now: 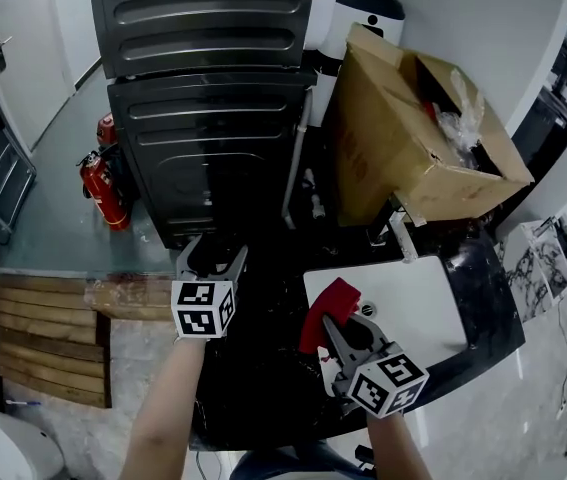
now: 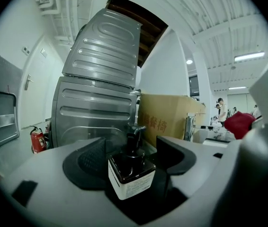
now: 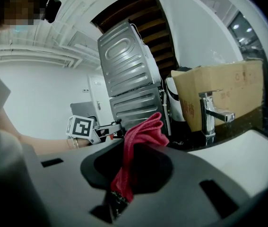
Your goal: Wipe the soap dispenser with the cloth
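Note:
A dark square soap dispenser (image 2: 131,171) with a black pump and a white label stands upright between the two pads of my left gripper (image 1: 213,255). There is a gap on each side of it, so the left jaws are open and do not press on it. In the head view the bottle is lost against the black counter (image 1: 273,303). My right gripper (image 1: 340,325) is shut on a red cloth (image 1: 328,306), which sticks up out of its jaws (image 3: 141,143). It hovers at the near left corner of the white sink (image 1: 418,303), to the right of the left gripper.
A chrome faucet (image 3: 210,117) stands behind the sink. A big open cardboard box (image 1: 413,143) sits at the back right. Two stacked grey machines (image 1: 213,98) rise behind the counter, with a red fire extinguisher (image 1: 103,190) on the floor to their left.

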Action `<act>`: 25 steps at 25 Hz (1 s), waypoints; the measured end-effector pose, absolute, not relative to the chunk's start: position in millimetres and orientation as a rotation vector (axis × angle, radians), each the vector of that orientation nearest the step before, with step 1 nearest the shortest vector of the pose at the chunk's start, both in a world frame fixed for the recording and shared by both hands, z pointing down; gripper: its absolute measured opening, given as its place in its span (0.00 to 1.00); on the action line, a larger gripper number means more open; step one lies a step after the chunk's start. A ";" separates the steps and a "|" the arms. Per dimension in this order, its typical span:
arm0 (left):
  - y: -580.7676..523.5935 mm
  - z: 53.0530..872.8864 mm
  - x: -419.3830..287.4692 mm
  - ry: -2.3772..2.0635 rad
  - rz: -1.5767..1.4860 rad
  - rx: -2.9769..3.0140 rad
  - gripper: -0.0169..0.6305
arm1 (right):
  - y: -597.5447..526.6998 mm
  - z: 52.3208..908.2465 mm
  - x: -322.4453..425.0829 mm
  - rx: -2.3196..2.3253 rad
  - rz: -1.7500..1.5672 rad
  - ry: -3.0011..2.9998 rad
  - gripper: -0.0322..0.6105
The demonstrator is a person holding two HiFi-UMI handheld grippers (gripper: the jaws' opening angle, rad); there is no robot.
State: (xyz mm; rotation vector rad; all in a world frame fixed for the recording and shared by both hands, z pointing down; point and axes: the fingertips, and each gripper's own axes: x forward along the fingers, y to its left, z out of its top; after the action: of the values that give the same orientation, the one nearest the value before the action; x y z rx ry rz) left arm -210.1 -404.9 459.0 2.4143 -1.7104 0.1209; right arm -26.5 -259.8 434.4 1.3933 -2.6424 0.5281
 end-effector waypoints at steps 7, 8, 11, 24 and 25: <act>-362.1 452.6 -222.4 -1.715 0.097 2.407 0.59 | -260.0 430.5 -25.8 1.436 0.438 -2.632 0.14; -352.9 449.7 -224.0 -1.717 0.082 2.399 0.59 | -259.2 429.9 -24.4 1.448 0.423 -2.622 0.14; -321.5 438.0 -228.4 -1.739 0.037 2.377 0.59 | -254.2 422.3 -22.1 1.456 0.407 -2.654 0.14; -204.1 353.8 -211.7 -2.095 -0.089 2.416 0.08 | -224.2 350.8 -3.6 1.420 -0.064 -2.754 0.14; -197.6 350.8 -210.2 -2.132 -0.072 2.418 0.05 | -220.6 345.8 -1.4 1.422 -0.084 -2.763 0.14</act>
State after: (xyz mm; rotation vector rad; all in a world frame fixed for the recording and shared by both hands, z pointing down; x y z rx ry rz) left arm -210.2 -197.6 350.8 2.4179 -2.1320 -0.0721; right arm -1.4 -220.6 345.8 1.4221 -2.7631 -0.0842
